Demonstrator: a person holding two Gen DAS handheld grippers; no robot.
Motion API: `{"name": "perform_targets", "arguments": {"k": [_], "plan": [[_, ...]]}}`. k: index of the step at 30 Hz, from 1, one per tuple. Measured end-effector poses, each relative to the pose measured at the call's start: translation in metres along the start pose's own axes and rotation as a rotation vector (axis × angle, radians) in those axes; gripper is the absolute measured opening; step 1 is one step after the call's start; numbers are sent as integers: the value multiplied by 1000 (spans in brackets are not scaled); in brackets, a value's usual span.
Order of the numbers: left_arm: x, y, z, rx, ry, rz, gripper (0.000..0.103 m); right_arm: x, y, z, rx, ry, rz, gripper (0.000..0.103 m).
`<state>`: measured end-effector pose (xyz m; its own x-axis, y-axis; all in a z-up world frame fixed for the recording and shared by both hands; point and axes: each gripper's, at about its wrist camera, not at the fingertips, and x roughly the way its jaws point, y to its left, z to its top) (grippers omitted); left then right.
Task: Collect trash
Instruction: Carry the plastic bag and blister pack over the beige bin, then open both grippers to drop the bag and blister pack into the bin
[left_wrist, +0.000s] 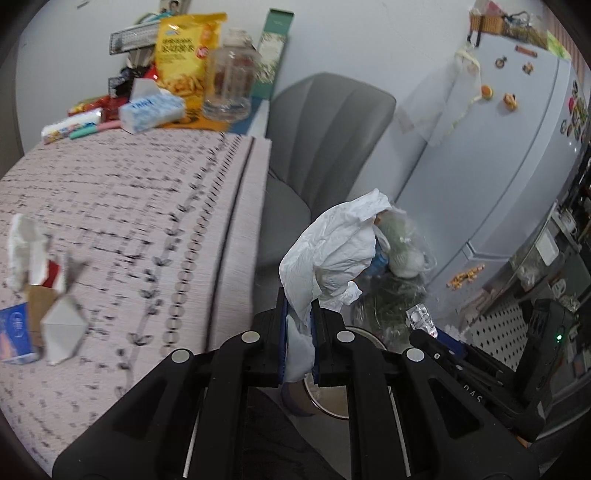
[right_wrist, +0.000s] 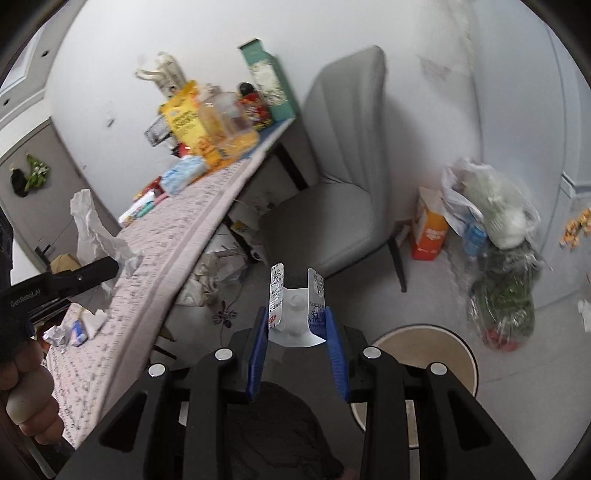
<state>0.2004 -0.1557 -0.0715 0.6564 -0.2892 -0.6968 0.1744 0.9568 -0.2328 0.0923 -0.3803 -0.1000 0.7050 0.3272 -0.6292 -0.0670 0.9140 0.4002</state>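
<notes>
— Blue ribbed pads on the left gripper (left_wrist: 300, 334) are pressed together on a crumpled white tissue (left_wrist: 332, 254), soft and creased, billowing up past the fingertips just off the table's edge.

— And the right gripper (right_wrist: 298, 325)?

— Its blue pads stand partly apart, clamped on a bent foil blister pack (right_wrist: 295, 306), shiny, folded into a U between them. Below sits a round bin (right_wrist: 424, 343) with a pale, smooth inside.

— Further out?

— A woven pinkish tablecloth (left_wrist: 129, 192) with dark printed rows carries torn paper and a small blue box (left_wrist: 14, 332). Beyond stands a grey padded chair (right_wrist: 343, 177), ribbed on its back. A crinkly clear bag of rubbish (right_wrist: 498, 236) leans by the wall.
</notes>
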Motion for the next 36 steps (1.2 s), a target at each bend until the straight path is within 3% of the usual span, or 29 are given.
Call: {"name": "perform_targets", "arguments": {"k": [15, 17, 18, 19, 23, 29, 30, 31, 32, 34, 36], "plan": [[91, -51, -8, 56, 177, -34, 10, 49, -96, -17, 181, 84, -53, 34], [102, -57, -7, 62, 200, -39, 10, 54, -105, -17, 203, 84, -44, 49], [106, -58, -8, 65, 207, -42, 10, 55, -108, -17, 215, 81, -33, 66], [112, -62, -8, 74, 220, -44, 10, 53, -114, -17, 231, 60, -25, 69], [133, -75, -14, 87, 271, -61, 10, 50, -131, -18, 253, 49, -24, 69], [161, -95, -35, 91, 373, -127, 13, 28, -164, -24, 310, 29, -91, 73], [164, -97, -39, 82, 389, -151, 16, 25, -166, -24, 312, 25, -99, 77], [167, -100, -43, 76, 407, -181, 27, 20, -168, -26, 312, 18, -113, 77], [169, -101, -45, 74, 412, -190, 49, 17, -171, -26, 310, 16, -120, 77], [167, -103, -46, 64, 395, -206, 69, 13, -176, -27, 310, 16, -134, 77], [162, -103, -44, 58, 368, -224, 77, 9, -179, -28, 312, 15, -138, 77]]}}
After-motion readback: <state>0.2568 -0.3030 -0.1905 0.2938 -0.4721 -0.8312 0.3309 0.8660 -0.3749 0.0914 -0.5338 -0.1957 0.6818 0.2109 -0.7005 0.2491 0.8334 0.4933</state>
